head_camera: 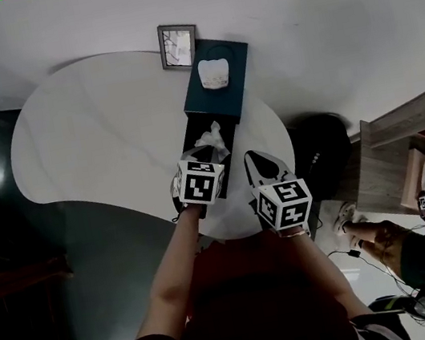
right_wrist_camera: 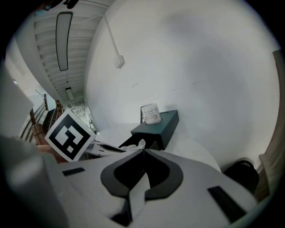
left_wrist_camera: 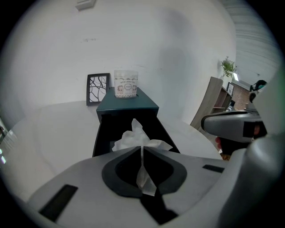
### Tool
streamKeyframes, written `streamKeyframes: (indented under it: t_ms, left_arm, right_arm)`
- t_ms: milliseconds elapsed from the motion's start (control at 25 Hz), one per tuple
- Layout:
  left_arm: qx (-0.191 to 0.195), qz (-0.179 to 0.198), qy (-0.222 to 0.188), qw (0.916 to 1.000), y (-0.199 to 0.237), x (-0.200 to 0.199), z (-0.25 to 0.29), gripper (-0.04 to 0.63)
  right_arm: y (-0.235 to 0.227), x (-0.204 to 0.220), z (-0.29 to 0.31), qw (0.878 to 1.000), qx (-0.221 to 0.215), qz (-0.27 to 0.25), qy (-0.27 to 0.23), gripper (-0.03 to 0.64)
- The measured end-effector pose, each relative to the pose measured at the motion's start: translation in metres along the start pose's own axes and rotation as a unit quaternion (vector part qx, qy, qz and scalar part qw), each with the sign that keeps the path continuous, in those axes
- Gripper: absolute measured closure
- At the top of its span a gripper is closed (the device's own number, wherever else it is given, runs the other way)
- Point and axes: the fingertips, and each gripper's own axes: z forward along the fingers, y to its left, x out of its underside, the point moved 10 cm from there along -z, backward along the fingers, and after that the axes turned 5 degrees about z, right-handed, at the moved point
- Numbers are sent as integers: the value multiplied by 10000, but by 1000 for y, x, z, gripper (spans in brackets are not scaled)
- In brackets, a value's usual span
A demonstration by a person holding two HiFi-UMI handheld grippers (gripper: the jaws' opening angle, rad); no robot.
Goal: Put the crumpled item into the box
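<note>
A dark teal box [head_camera: 217, 83] stands on the white table [head_camera: 93, 137], its black open compartment [head_camera: 197, 131] facing me. My left gripper [head_camera: 206, 154] is shut on a crumpled white tissue [head_camera: 211, 136], which hangs over that compartment. In the left gripper view the tissue [left_wrist_camera: 140, 139] is pinched between the closed jaws of the left gripper [left_wrist_camera: 142, 150], with the black opening [left_wrist_camera: 116, 127] right behind it. My right gripper [head_camera: 253, 158] is beside the left one, over the table's near edge. It [right_wrist_camera: 143, 151] is shut with nothing in it.
A white tub [head_camera: 214, 73] sits on the box lid, and a small picture frame [head_camera: 178, 46] stands behind it by the wall. A dark round object [head_camera: 318, 146], wooden shelving [head_camera: 412, 146] and a person [head_camera: 423, 254] are to the right of the table.
</note>
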Motion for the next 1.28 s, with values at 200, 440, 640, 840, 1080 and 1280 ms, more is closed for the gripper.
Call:
streamKeyframes:
  t_ms: [200,440,640,840,1080,1280]
  left_arm:
    - [63,-82,-42,9999,0,0,0,569]
    - [108,-241,-315,9992,2,-2,-9,569]
    - [76,-307,-638,9975,1,-6,-23,569]
    - [-26,-362,-889,9954,1,-8,-40,569]
    - [-195,-420,-1179,9919,1,-6,-63,569]
    - [-351,-516,-1455,9874,0,-1,-87,569]
  right_arm:
    - [0,0,-1,10000,-10,-13,0,601]
    - [4,-1,-1,10000,-17,-43,-34,601]
    - [9,-1,-3,9999,-30,-84,-76,601]
    - [15,-1,-8,9998,-62,-123,-124,601]
    - [21,-6,-14,9995,-98,-165,-245,601]
    - [26,-10,-21,9990,-152,-222,-359,601]
